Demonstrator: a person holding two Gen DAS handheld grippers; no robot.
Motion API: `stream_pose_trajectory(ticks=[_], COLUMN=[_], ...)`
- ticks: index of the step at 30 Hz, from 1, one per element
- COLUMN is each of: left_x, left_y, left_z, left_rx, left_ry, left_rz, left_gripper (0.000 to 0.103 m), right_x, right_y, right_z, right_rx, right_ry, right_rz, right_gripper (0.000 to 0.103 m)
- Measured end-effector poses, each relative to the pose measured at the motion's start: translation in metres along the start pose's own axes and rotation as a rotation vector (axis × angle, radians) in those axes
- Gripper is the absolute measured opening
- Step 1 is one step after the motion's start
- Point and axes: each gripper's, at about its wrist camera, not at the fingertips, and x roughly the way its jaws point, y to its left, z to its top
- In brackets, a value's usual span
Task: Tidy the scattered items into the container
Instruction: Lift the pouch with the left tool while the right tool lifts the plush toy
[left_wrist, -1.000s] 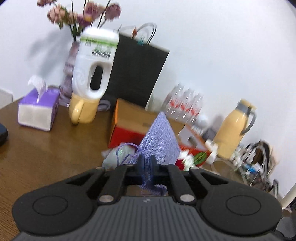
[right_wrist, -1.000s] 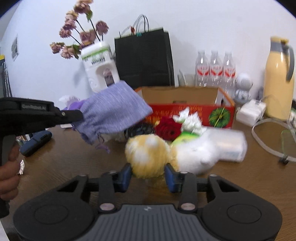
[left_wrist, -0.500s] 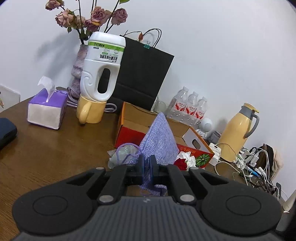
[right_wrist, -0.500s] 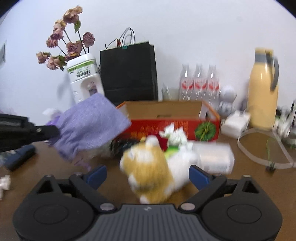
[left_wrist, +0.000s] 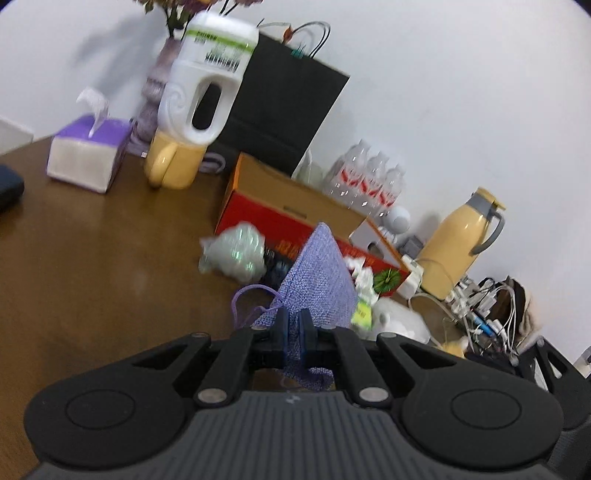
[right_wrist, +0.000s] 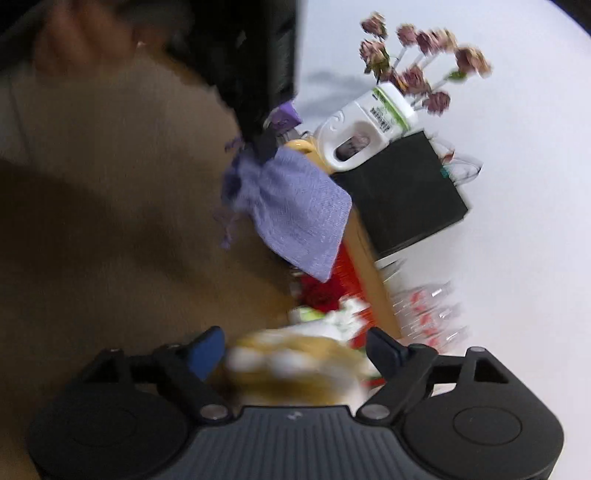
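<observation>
Your left gripper (left_wrist: 294, 334) is clamped tight on the neck of the purple drawstring pouch (left_wrist: 317, 288), its cord looping out to the left just above the brown wooden table (left_wrist: 92, 266). The pouch hangs in the air in front of the open red-and-orange cardboard box (left_wrist: 295, 214), not yet inside it.

Your right gripper (right_wrist: 295, 350) stands with its jaws wide; they have just been closing in a little from their widest. The yellow-and-white plush toy (right_wrist: 295, 369) lies blurred between the fingers, and you cannot tell whether either pad touches it.

Just past the pouch in the left view, a clear crinkled plastic bundle (left_wrist: 236, 253) rests on the table against the box front, with white artificial flowers (left_wrist: 360, 269) beside it to the right.

Farther back stand a purple tissue box (left_wrist: 86, 153), a yellow mug (left_wrist: 171, 166) with a white handled jug (left_wrist: 207, 79) upended in it, a black paper bag (left_wrist: 288, 110), a pack of water bottles (left_wrist: 369, 182) and a yellow thermos jug (left_wrist: 458, 243).
</observation>
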Motion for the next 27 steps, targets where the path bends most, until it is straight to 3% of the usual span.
stream_pose_trajectory(ticks=[4,6,8,12,14,16,19,20,22,24,25,27], left_x=[-0.004,-0.005,-0.006,-0.009,-0.01,-0.008,0.0,0.003,0.007,0.008,0.007,0.008], left_y=[-0.002,-0.005,-0.005,-0.006,-0.005,-0.003,-0.001,-0.002,-0.005,-0.01,-0.012,-0.014], left_z=[-0.004,-0.003,-0.002,-0.005,-0.007,-0.009,-0.012,-0.012,-0.013,-0.013,-0.014,-0.015], left_rx=[0.027,0.048,0.053,0.065,0.074,0.068,0.049,0.05,0.069,0.088,0.099,0.107], left_ry=[-0.002,-0.009,-0.009,-0.008,-0.01,-0.012,0.013,0.022,0.035,0.034,0.028,0.025], left_rz=[0.003,0.014,0.019,0.025,0.033,0.042,0.043,0.042,0.038,0.032,0.029,0.028], left_gripper=[0.006,0.006,0.006,0.006,0.006,0.006,0.006,0.006,0.006,0.006,0.006,0.006], right_x=[-0.02,-0.026,-0.022,-0.003,0.015,0.03,0.044,0.046,0.056,0.06,0.059,0.055], right_y=[-0.025,-0.04,-0.057,-0.085,-0.099,-0.113,-0.11,-0.103,-0.094,-0.092,-0.093,-0.093], right_z=[-0.007,-0.015,-0.03,-0.064,-0.092,-0.119,-0.135,-0.132,-0.126,-0.129,-0.129,-0.135], right_rx=[0.435,0.672,0.867,0.897,0.935,1.066,1.256,1.243,1.185,1.189,1.216,1.251], right_ry=[-0.047,-0.107,-0.111,-0.052,0.024,0.097,0.096,0.074,0.083,0.104,0.095,0.076], right_rz=[0.161,0.178,0.139,0.018,0.042,0.08,0.186,0.214,0.136,0.092,0.11,0.122], right_gripper=[0.085,0.085,0.085,0.087,0.087,0.087,0.087,0.086,0.085,0.051,0.044,0.041])
